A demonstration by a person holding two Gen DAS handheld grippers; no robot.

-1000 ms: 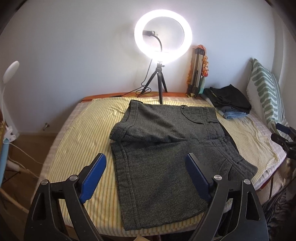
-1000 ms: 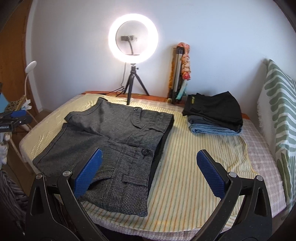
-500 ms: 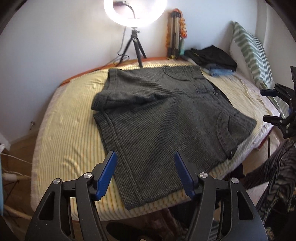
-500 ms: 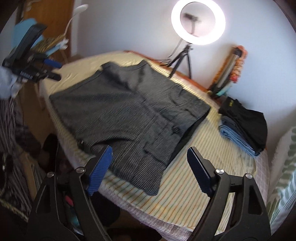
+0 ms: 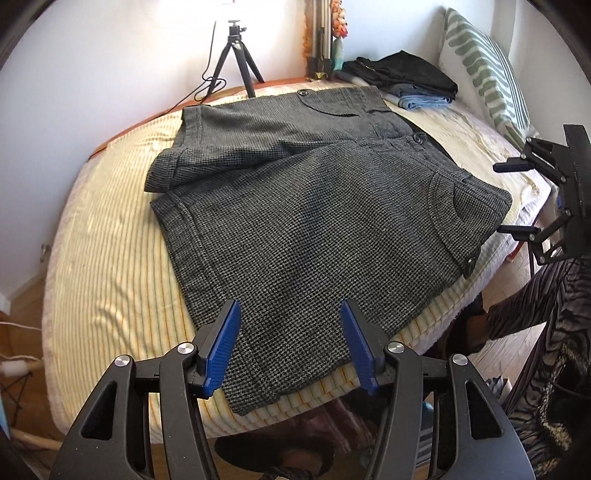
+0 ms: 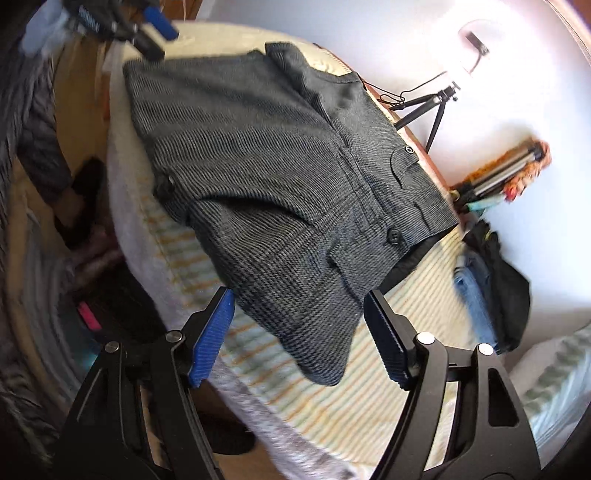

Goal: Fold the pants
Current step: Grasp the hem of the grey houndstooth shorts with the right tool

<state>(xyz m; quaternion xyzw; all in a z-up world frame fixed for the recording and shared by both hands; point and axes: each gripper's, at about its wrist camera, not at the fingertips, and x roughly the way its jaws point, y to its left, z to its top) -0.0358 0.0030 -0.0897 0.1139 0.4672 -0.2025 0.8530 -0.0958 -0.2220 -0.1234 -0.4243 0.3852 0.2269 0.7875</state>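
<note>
Dark grey checked short pants point(image 5: 310, 206) lie spread flat on the yellow striped bed cover point(image 5: 103, 258), waist to the right, legs to the left. My left gripper point(image 5: 290, 339) is open and empty, low over the hem of the near leg at the bed's front edge. My right gripper point(image 6: 299, 328) is open and empty, tilted, just over the near waist corner of the pants point(image 6: 288, 206). The right gripper also shows in the left wrist view point(image 5: 532, 199) off the bed's right side. The left gripper shows at the top left of the right wrist view point(image 6: 140, 26).
A stack of folded dark and blue clothes point(image 5: 406, 79) lies at the far right corner by a striped green pillow point(image 5: 484, 70). A ring light tripod point(image 5: 236, 59) stands at the back by the wall. The person's legs point(image 5: 535, 332) stand at the bed's right front.
Both grippers have come down and closer to the pants. The left moved toward the near leg hem. The right swung and tilted toward the waist corner. Both jaws have narrowed a little.
</note>
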